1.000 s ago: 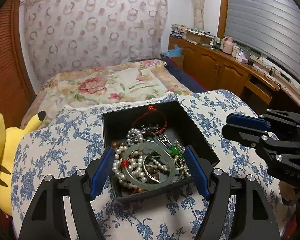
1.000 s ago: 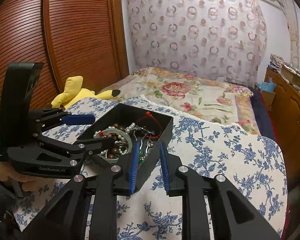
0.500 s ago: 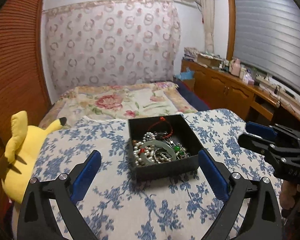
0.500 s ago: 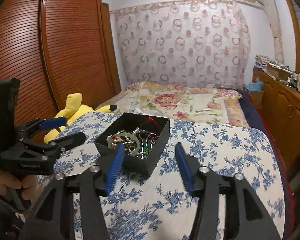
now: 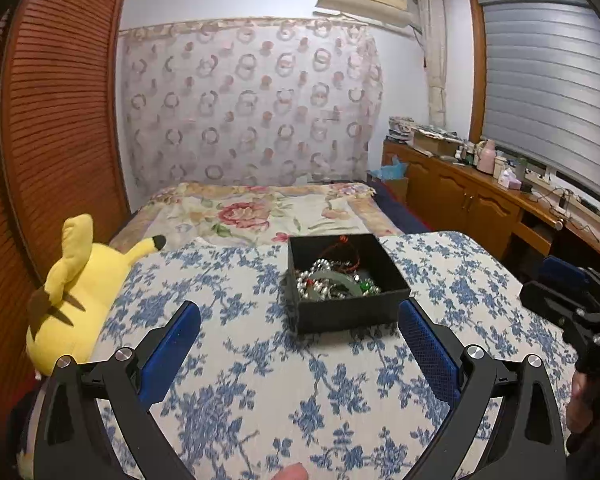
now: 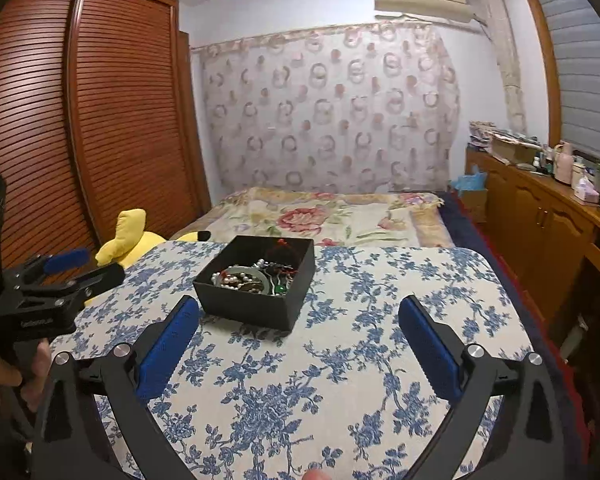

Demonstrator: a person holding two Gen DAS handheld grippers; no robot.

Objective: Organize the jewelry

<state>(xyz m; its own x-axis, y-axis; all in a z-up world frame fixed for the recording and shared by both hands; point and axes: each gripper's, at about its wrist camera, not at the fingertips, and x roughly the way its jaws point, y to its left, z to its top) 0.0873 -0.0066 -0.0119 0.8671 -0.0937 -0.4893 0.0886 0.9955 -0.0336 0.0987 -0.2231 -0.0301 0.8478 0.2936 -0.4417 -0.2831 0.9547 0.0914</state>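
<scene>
Tablecloth (image 5: 260, 380) bears jewelry-filled black box (image 5: 352, 312).

You can make out only one bit of lettering: pale print on the side of the left gripper (image 6: 62, 276) body in the right wrist view, too blurred to read. Nothing else carries legible text.

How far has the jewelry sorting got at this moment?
Nothing looks sorted: the pearl strands, pale green bangle and red cord all lie tangled inside the open black box on the blue-floral tablecloth. Neither gripper holds anything: left gripper and right gripper are open, short of the box. All the sorting remains.
</scene>
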